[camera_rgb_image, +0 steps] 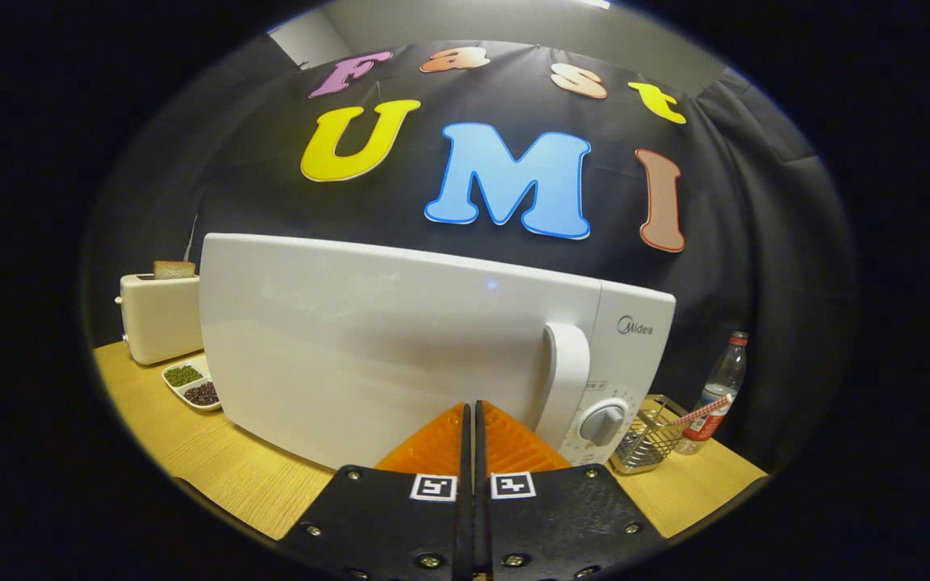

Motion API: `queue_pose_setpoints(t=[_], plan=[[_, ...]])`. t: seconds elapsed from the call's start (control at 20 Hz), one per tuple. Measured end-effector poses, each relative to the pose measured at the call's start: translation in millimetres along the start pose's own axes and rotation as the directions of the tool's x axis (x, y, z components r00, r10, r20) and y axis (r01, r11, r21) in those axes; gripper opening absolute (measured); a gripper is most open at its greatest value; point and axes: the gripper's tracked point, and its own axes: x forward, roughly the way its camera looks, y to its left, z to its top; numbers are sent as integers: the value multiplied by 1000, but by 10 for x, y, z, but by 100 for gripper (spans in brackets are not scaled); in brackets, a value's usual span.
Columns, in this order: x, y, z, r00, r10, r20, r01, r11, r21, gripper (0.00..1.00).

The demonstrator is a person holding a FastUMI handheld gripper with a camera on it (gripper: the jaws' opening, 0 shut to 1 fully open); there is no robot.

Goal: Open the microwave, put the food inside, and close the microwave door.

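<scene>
Two risks from here: tongs (471,420) pressed together, empty, just short of shut microwave (433,339) door on bench (215,460), left of handle (566,379), so could bump door or miss handle; food to load not identifiable, maybe far-left dish (190,383).

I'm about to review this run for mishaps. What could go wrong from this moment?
The gripper is shut with nothing between its fingers, just short of the closed microwave door; pushing ahead may shove the microwave instead of hooking its handle. A swinging door might also hit the dish of beans.
</scene>
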Motion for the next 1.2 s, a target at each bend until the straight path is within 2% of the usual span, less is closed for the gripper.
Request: queue_pose_setpoints(t=[0.3, 0.65, 0.8, 0.95, 1.2], plan=[[-664, -36, 425, 998, 43, 49, -45, 998, 45, 1], [-1794, -238, 1104, 983, 95, 154, -124, 974, 190, 1], [-2162, -345, 1164, 986, 105, 133, -130, 971, 198, 1], [-2533, -502, 1282, 984, 79, 162, -110, 975, 195, 1], [-2999, -596, 1222, 982, 102, 160, -129, 977, 169, 1]])
